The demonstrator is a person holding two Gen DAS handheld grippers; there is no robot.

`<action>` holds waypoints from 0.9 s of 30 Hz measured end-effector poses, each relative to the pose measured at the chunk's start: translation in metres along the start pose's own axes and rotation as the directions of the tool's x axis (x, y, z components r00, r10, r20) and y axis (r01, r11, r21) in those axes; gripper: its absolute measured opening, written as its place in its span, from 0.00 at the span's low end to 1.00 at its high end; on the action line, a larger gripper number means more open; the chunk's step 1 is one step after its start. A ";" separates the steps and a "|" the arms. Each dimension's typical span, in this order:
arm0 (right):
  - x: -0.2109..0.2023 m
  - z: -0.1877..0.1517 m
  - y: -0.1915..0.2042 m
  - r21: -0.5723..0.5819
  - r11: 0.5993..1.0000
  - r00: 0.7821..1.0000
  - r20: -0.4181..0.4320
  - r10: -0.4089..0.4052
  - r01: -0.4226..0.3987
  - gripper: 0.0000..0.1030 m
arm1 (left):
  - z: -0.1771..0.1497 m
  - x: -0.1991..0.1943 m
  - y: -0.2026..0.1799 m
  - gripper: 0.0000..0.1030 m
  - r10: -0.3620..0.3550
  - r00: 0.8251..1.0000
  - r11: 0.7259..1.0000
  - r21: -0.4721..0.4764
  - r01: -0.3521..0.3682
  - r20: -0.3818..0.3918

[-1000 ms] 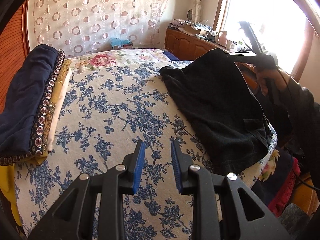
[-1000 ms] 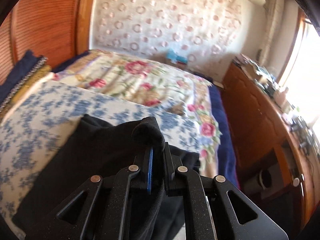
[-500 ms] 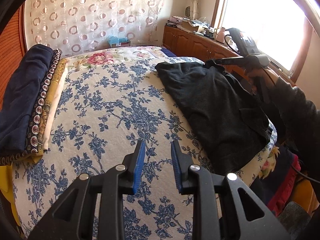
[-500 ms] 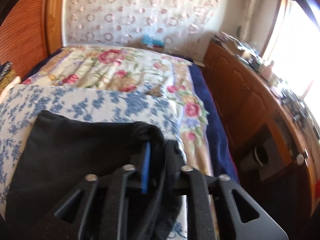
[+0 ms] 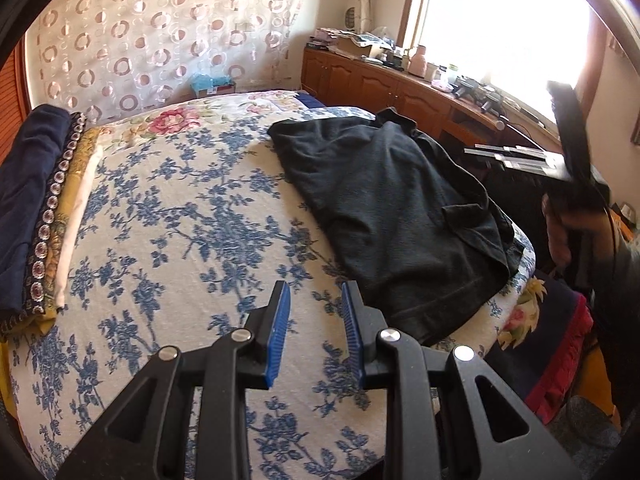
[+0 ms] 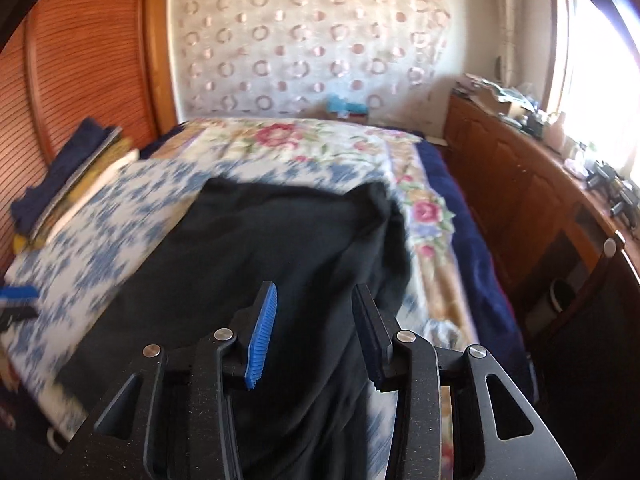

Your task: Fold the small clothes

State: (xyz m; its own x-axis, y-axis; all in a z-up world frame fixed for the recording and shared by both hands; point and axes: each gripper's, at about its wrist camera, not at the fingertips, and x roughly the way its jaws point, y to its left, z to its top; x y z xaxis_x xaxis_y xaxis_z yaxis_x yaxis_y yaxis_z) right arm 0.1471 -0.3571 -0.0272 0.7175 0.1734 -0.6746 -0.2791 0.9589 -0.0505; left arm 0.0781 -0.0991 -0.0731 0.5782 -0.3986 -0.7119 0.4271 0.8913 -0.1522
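A black garment lies spread on the right part of the blue-flowered bedspread, its near edge hanging off the bed's side. My left gripper hovers open over bare bedspread to the garment's left, nothing between its blue pads. In the right wrist view the garment lies below my right gripper. Its jaws are opening, and cloth shows in the gap below the pads, which do not press on it. From the left wrist view the right gripper is off the bed's right side, held by a hand.
A stack of folded cloths, dark blue on top, lies along the bed's left edge by the wooden headboard. A cluttered wooden cabinet runs under the window on the right. A red and dark blanket hangs at the near right.
My right gripper let go of the garment's raised corner and drew back off the bed's side. The garment dropped and now lies flat. The left gripper shifted only a little.
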 end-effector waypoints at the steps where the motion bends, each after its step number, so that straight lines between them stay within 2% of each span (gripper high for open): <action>1: -0.005 -0.008 0.008 -0.008 1.000 1.000 0.002 0.013 -0.013 0.38 | 0.000 0.000 -0.002 0.23 -0.004 1.000 1.000 0.003 0.004 -0.002; 9: -0.012 -0.038 0.058 -0.068 0.990 0.992 -0.044 0.121 -0.124 0.38 | -0.006 0.010 -0.012 0.23 -0.018 0.999 1.000 0.018 0.018 -0.029; 16: 0.011 -0.056 0.058 -0.068 0.993 0.988 -0.123 0.090 -0.099 0.38 | -0.013 0.017 -0.018 0.23 -0.059 0.996 0.998 0.020 0.060 -0.060; 17: 0.012 -0.057 0.057 -0.068 0.993 0.989 -0.123 0.087 -0.096 0.36 | -0.014 0.018 -0.020 0.23 -0.072 0.995 0.997 0.019 0.073 -0.063; 18: 0.011 -0.059 0.057 -0.069 0.993 0.990 -0.118 0.083 -0.091 0.20 | -0.015 0.020 -0.022 0.23 -0.088 0.994 0.996 0.019 0.089 -0.067; 20: 0.008 -0.061 0.055 -0.076 0.994 0.992 -0.108 0.068 -0.076 0.05 | -0.017 0.023 -0.026 0.23 -0.095 0.992 0.995 0.026 0.097 -0.078; 22: -0.003 -0.063 0.048 -0.059 0.996 0.996 -0.072 0.056 -0.060 0.03 | -0.017 0.027 -0.030 0.23 -0.091 0.992 0.995 0.037 0.095 -0.090; 24: -0.022 -0.066 0.029 0.003 0.999 0.998 -0.036 0.042 -0.042 0.03 | -0.018 0.029 -0.033 0.23 -0.094 0.991 0.994 0.043 0.099 -0.097; 27: -0.048 -0.076 0.000 0.064 0.998 1.000 -0.021 0.007 -0.006 0.02 | -0.019 0.032 -0.035 0.23 -0.114 0.988 0.992 0.036 0.118 -0.109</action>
State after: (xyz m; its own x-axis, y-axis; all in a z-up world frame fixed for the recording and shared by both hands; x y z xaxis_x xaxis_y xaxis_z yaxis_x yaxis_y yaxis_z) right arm 0.0643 -0.3828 -0.0507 0.7020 0.1753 -0.6903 -0.2416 0.9704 0.0007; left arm 0.0683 -0.1385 -0.1040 0.4466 -0.4713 -0.7605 0.5173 0.8296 -0.2103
